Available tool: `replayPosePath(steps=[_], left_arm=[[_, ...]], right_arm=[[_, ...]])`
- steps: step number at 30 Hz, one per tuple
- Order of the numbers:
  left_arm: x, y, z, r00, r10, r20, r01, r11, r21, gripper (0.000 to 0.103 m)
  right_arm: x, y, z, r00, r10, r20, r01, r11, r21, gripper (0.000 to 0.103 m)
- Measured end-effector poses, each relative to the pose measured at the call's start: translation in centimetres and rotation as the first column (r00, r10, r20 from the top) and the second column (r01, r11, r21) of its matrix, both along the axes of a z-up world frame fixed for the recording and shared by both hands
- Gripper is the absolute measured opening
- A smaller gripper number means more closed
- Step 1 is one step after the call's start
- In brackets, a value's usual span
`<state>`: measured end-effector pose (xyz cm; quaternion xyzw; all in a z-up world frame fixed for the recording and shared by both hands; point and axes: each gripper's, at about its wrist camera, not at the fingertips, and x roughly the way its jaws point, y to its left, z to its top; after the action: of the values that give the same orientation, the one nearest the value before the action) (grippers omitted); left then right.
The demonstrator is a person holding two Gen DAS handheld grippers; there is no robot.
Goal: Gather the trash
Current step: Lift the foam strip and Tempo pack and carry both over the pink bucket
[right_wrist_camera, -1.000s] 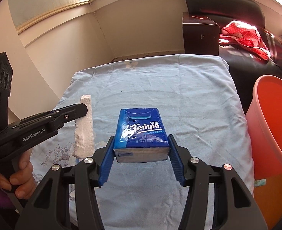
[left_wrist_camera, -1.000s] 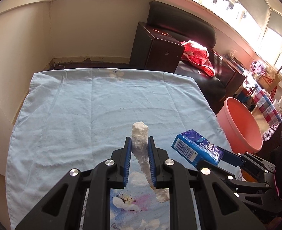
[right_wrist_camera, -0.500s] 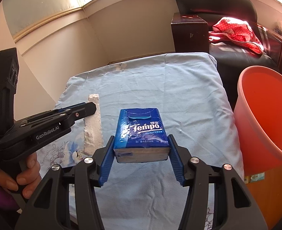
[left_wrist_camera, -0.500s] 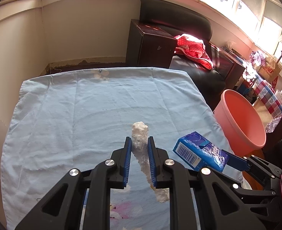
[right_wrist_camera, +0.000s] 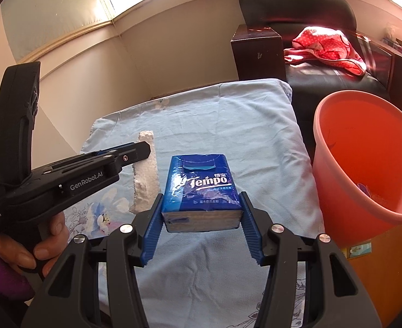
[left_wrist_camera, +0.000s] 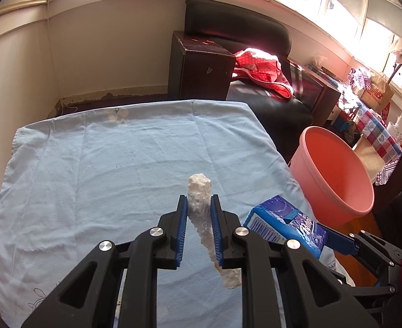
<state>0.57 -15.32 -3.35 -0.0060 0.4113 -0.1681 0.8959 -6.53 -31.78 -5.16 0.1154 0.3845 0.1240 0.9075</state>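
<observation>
My left gripper (left_wrist_camera: 198, 205) is shut on a white foam strip (left_wrist_camera: 199, 191) and holds it above the light blue cloth (left_wrist_camera: 119, 169). The strip also shows in the right wrist view (right_wrist_camera: 146, 169), beside the left gripper (right_wrist_camera: 139, 150). My right gripper (right_wrist_camera: 201, 205) is shut on a blue Tempo tissue pack (right_wrist_camera: 202, 186), held above the cloth (right_wrist_camera: 228, 114). The pack also shows in the left wrist view (left_wrist_camera: 285, 224). An orange-pink bucket (left_wrist_camera: 334, 169) stands right of the table; in the right wrist view (right_wrist_camera: 364, 150) something small lies inside it.
A dark cabinet (left_wrist_camera: 201, 68) and a black sofa with a red dotted cloth (left_wrist_camera: 258, 65) stand behind the table. A cluttered checked table (left_wrist_camera: 375, 134) is at far right. A beige wall (left_wrist_camera: 23, 82) runs along the left.
Both grippers have moved to the right with their loads held fast. The bucket now sits closer and larger in both views.
</observation>
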Motion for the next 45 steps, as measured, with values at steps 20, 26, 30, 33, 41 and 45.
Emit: replayPosePath(steps=[20,26,30,33,41,45], left_arm=[[-1.1,-1.9,1.9,0.996,-0.055,0.068,0.059,0.997,-0.051,0.016],[-2.1,-1.4,3.4,0.992,-0.064,0.111,0.073,0.995,-0.074,0.016],[-2.6,-1.4,4.4,0.987,-0.072,0.142,0.083,0.993,-0.078,0.016],[-2.8,-1.7,5.2,0.984,-0.076,0.16,0.091,0.992,-0.085,0.016],[-2.6,-4.1,6.3,0.974,-0.112,0.195,0.126,0.99,-0.065,0.016],[-2.2,-5.9,6.6,0.969,-0.134,0.206,0.148,0.988,-0.052,0.016]], right_arm=[[-2.3,-1.3,1.7,0.997,-0.057,0.047,0.058,0.998,-0.015,0.054],[-3.5,-0.5,3.0,0.995,-0.062,0.078,0.065,0.997,-0.035,0.054],[-4.3,-0.2,4.0,0.992,-0.074,0.106,0.079,0.996,-0.044,0.054],[-4.7,-0.5,4.7,0.988,-0.087,0.126,0.094,0.994,-0.051,0.054],[-5.1,-2.7,6.1,0.974,-0.152,0.169,0.162,0.986,-0.044,0.054],[-5.1,-4.3,6.5,0.964,-0.191,0.186,0.201,0.979,-0.036,0.054]])
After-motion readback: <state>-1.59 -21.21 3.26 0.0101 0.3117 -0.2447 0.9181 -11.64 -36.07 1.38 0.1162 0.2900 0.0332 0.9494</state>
